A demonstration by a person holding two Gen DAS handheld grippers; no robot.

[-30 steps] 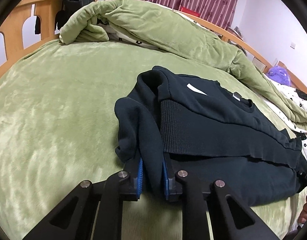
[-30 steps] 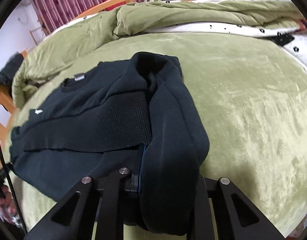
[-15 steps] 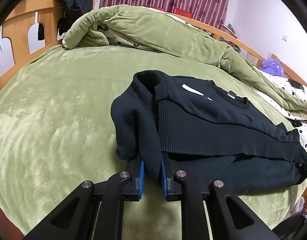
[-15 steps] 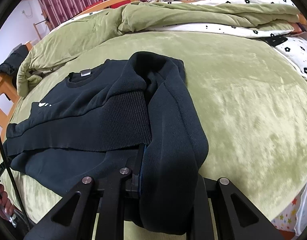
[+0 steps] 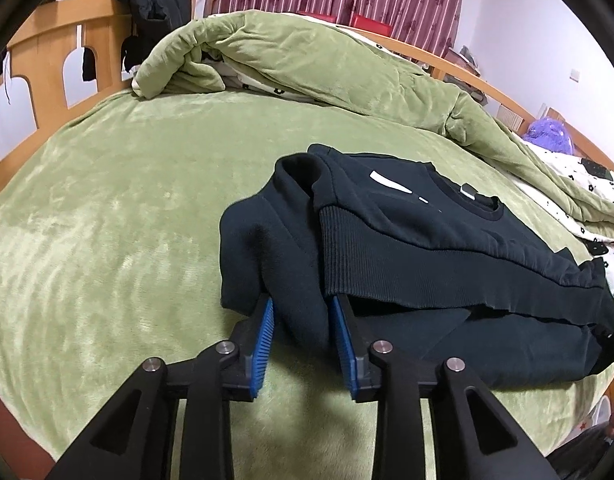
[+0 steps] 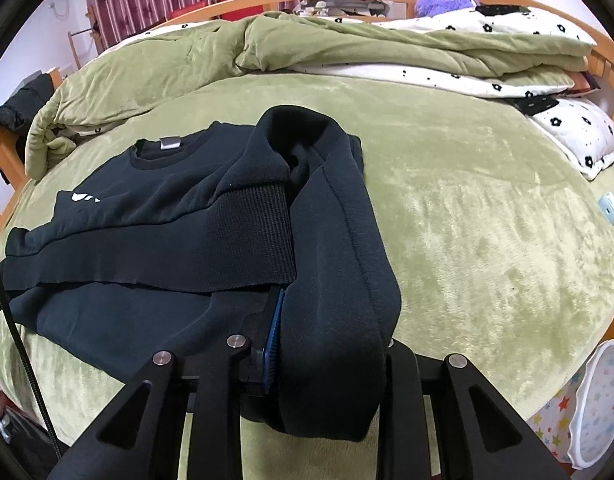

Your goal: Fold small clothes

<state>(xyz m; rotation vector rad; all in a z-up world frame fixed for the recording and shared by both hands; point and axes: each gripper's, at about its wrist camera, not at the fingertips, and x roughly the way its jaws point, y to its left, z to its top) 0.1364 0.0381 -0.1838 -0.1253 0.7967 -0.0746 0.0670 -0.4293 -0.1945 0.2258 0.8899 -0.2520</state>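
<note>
A dark navy sweatshirt [image 5: 427, 240] lies folded across on the green bed, its ribbed hem on top and a white logo near the collar. My left gripper [image 5: 301, 328] has its blue pads spread apart, and a fold of the left sleeve [image 5: 267, 256] still hangs between them. My right gripper [image 6: 327, 320] has the right sleeve [image 6: 339, 248] draped between its fingers. Only the right gripper's left blue pad shows. The cloth hides the other finger. The sweatshirt also shows in the right wrist view [image 6: 155, 208].
A rolled green quilt [image 5: 307, 60] and a flowered white duvet [image 6: 507, 80] lie along the far side. A wooden headboard [image 5: 59, 52] with a black garment stands at the left. A small blue object [image 6: 609, 208] lies on the bed. A star-patterned basket [image 6: 595, 408] stands below the bed edge.
My left gripper's pads have opened wider around the left sleeve fold. Both grippers have drawn back and risen a little. The right sleeve stays draped in the right gripper.
</note>
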